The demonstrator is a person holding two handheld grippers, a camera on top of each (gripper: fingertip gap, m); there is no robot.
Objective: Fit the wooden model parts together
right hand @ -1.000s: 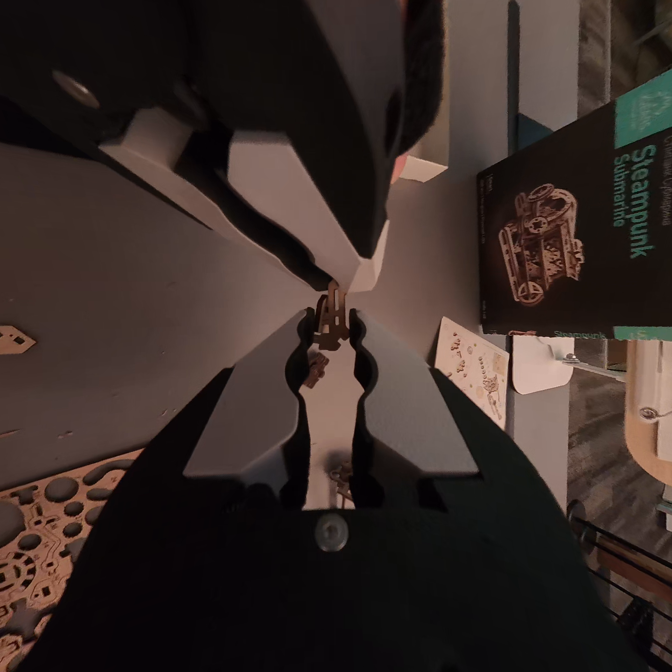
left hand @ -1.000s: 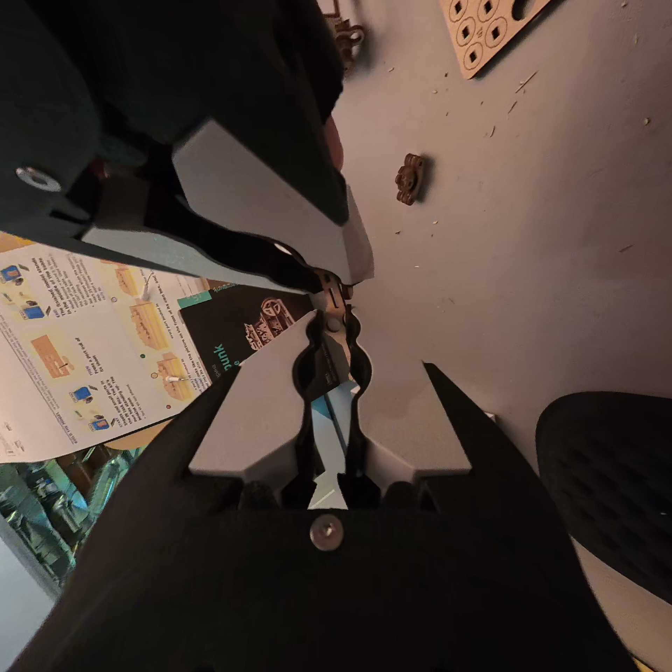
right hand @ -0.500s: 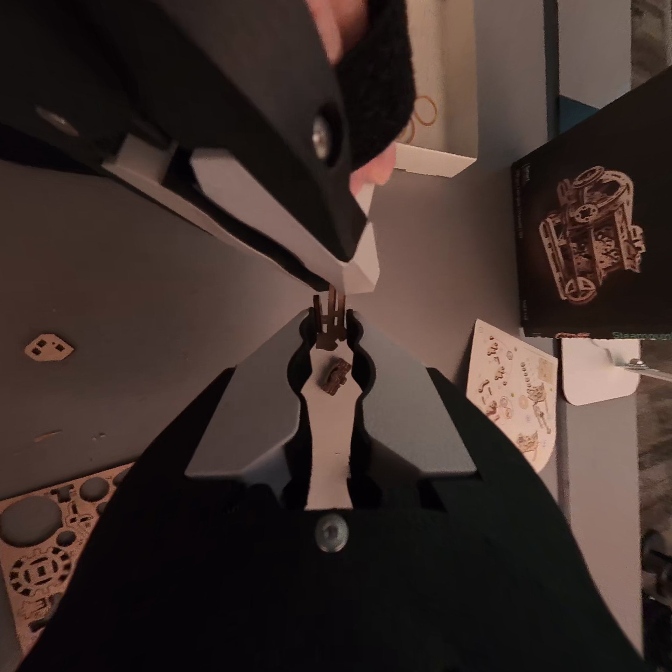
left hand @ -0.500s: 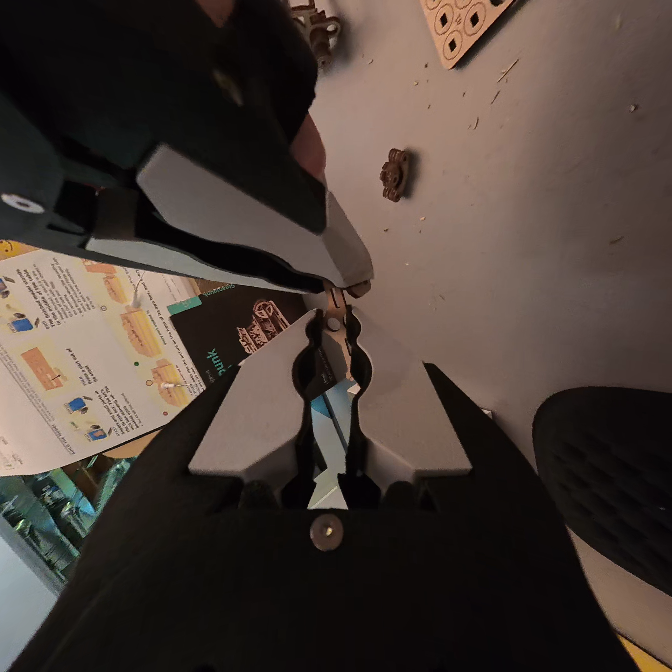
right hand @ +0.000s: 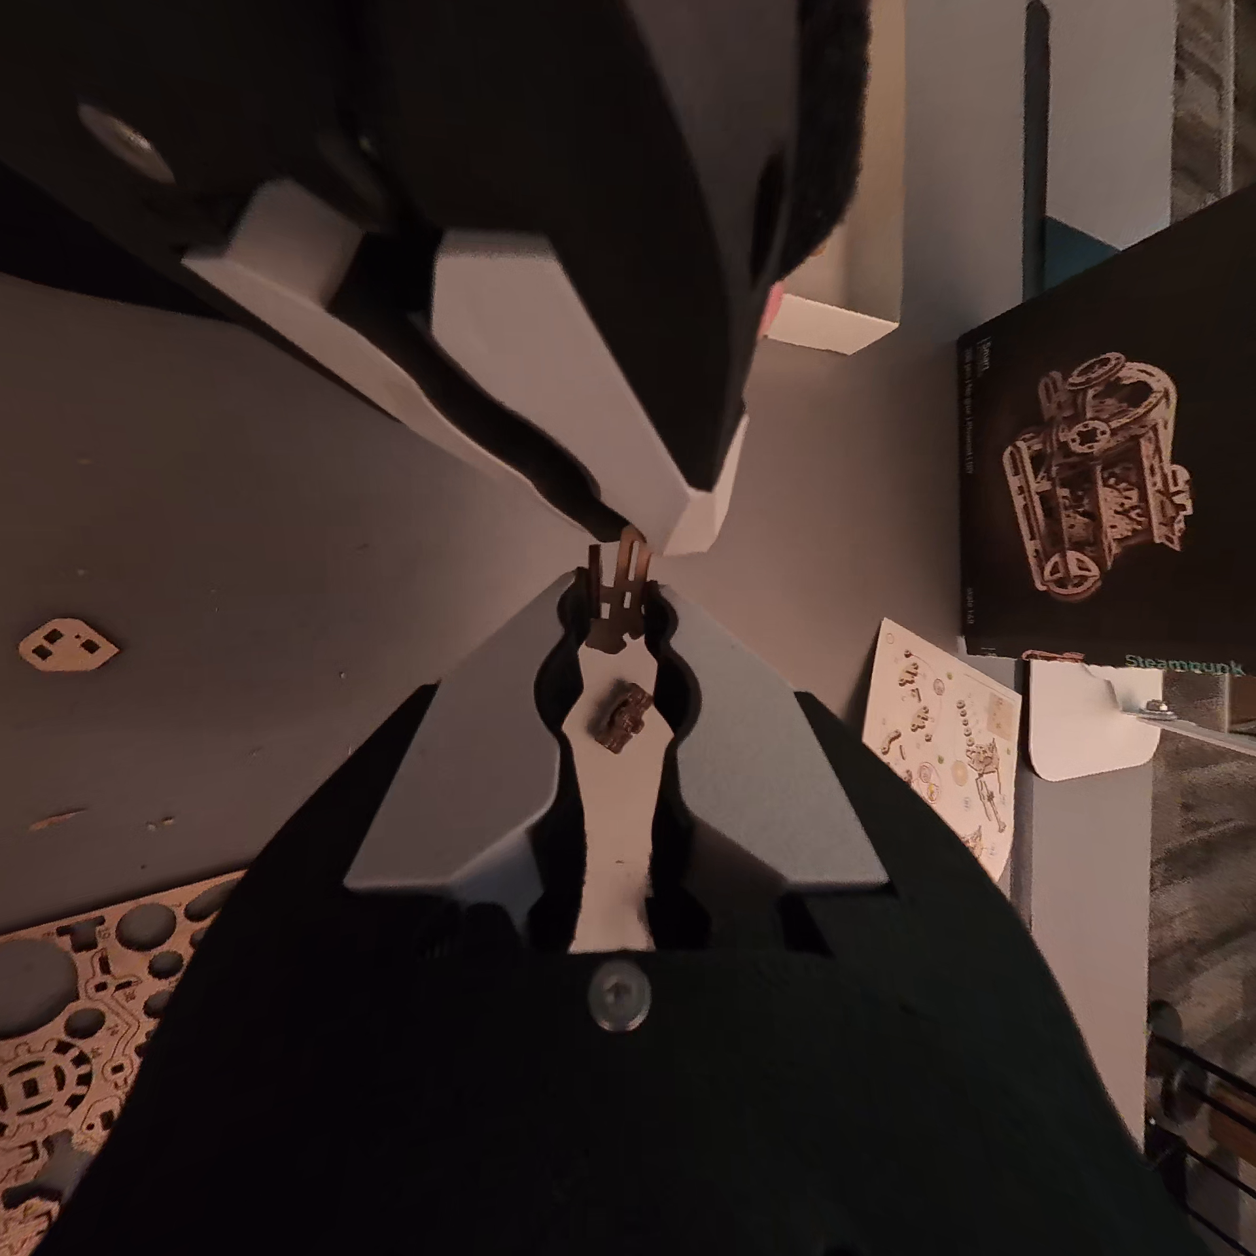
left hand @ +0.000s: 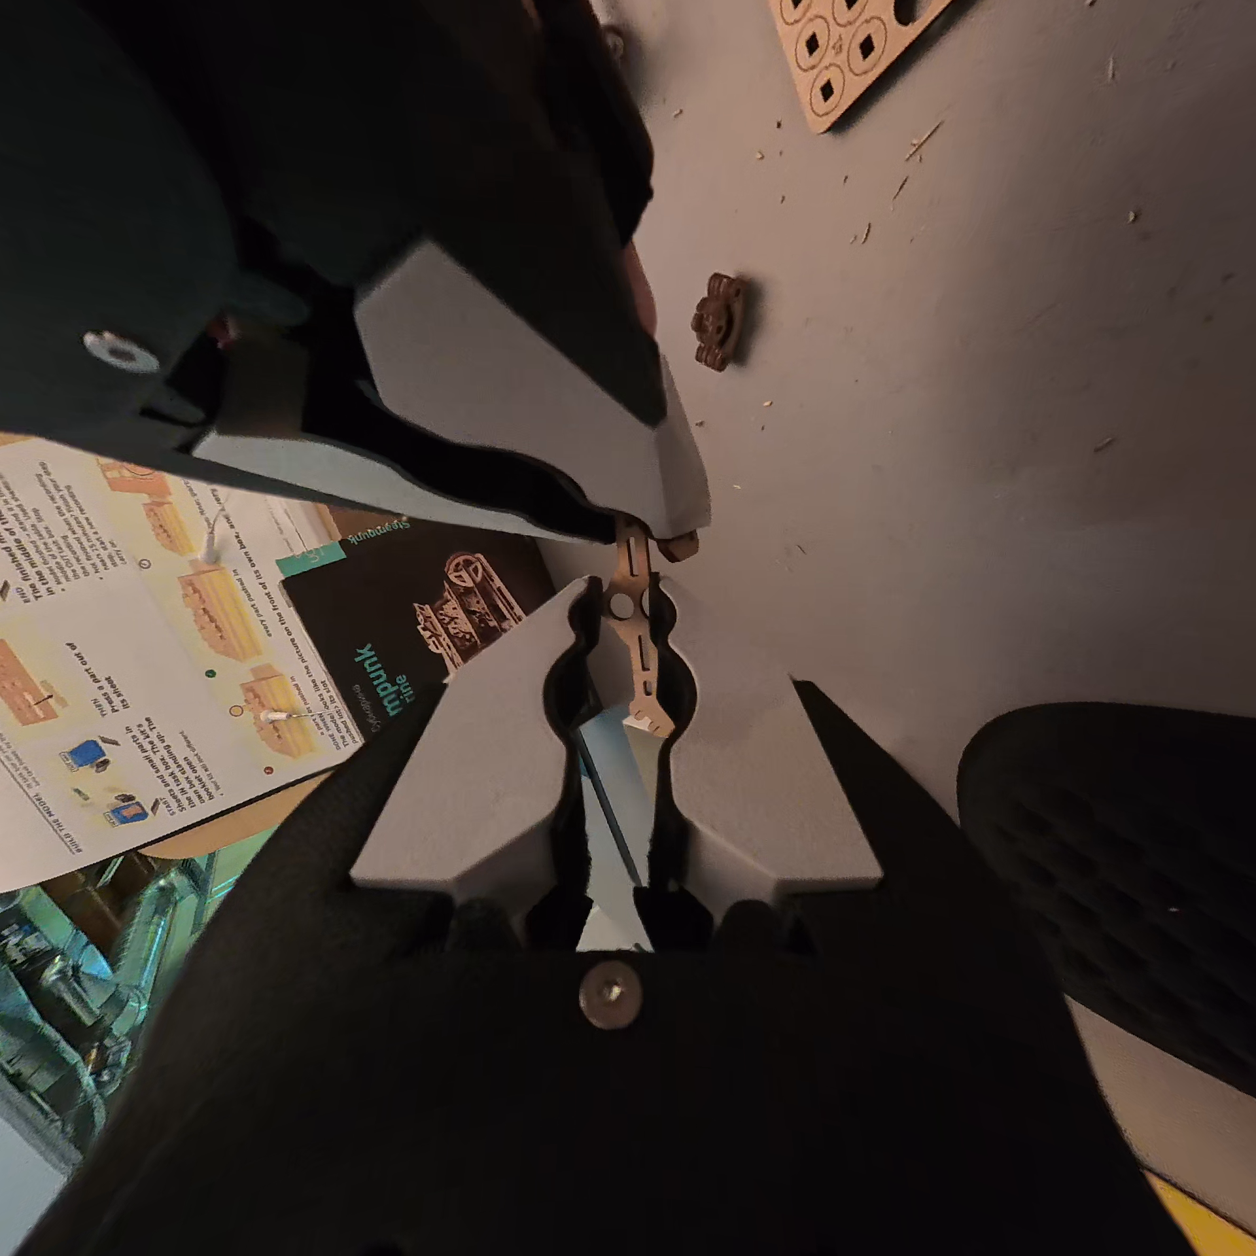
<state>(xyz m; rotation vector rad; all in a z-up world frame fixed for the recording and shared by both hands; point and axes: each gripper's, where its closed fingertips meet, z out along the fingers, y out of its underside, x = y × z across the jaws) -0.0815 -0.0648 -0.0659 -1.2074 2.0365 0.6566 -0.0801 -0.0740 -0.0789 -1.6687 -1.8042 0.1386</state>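
Up close, two grippers meet tip to tip above a grey table (left hand: 1019,476), each nipping one small wooden part. Seen from the left wrist, the left gripper (left hand: 629,605) has its jaws nearly together, pinching a flat wooden strip (left hand: 639,652) with two round holes and a slot; the strip's far end reaches the tips of the right gripper (left hand: 646,533) coming in from the upper left. Seen from the right wrist, the right gripper (right hand: 615,598) is likewise almost closed on a dark pronged piece (right hand: 612,612), and the strip (right hand: 632,554) from the left gripper (right hand: 635,537) sits among its prongs, the two parts touching. On the table lie two loose dark wooden bits: one flower-shaped piece (left hand: 720,319) well apart, and one small clump (right hand: 622,707) seen between the right fingers. Two cut-out plywood sheets show, one (left hand: 849,47) at the far edge, one (right hand: 81,985) near the lower left, plus one small offcut (right hand: 68,646). One black model box (right hand: 1121,489), one instruction sheet (left hand: 122,646) and one parts leaflet (right hand: 951,734) lie at the sides.
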